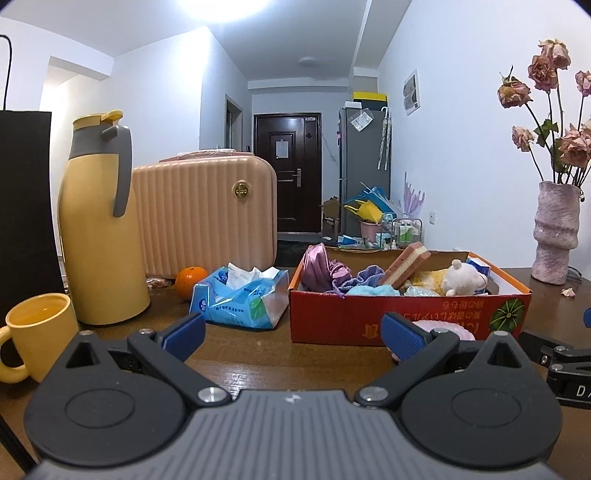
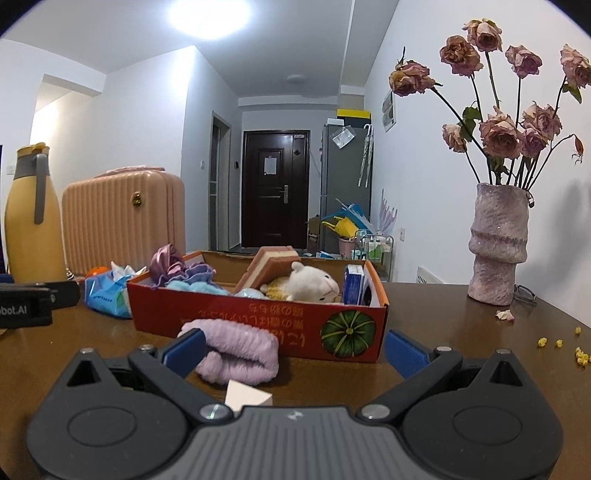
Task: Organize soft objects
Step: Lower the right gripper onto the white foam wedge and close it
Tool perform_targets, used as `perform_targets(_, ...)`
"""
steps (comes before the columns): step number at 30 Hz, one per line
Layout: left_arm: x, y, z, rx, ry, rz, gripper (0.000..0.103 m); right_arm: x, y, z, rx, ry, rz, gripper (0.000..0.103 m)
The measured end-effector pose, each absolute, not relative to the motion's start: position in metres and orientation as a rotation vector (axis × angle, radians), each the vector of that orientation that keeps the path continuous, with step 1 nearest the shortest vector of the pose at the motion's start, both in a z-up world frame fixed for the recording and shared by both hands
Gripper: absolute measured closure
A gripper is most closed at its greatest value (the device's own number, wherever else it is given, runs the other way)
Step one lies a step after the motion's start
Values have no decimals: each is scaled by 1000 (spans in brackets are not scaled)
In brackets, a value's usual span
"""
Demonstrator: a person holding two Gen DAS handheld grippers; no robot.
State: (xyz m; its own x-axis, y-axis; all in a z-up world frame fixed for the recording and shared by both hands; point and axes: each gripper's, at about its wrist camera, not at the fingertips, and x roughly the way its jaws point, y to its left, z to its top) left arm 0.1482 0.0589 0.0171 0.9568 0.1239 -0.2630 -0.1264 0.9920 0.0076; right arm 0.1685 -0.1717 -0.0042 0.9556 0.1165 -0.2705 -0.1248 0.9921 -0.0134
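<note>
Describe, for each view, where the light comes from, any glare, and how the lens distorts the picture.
Left wrist view: a blown-out ceiling light glares at the top; dark fisheye corners, walls bowing outward; the open left claw looms large. Right wrist view: the same white glare overhead, a soft sheen on the brown table, the vase leaning with the curved edge.

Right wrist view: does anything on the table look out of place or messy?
Yes. A lilac fluffy cloth lies on the table outside the red box, while the other soft things are inside. Yellow crumbs are scattered at the right, and a fallen petal lies by the vase.
</note>
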Motion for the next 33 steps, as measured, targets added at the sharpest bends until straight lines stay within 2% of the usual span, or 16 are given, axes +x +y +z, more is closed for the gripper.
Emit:
perform_targets(12, 148, 64, 20, -41, 288, 74, 0, 170, -165, -10, -35, 331, 116, 0)
perform_targets(28, 153, 76, 15, -48, 339, 63, 0, 206, -136, -28, -62, 517, 131, 0)
perform_targets(30, 154, 77, 14, -50, 347, 65, 0, 212, -134, -30, -62, 539, 128, 3)
perform_targets(33, 156, 78, 13, -51, 361, 65, 0, 221, -134, -33, -45, 575, 140, 14)
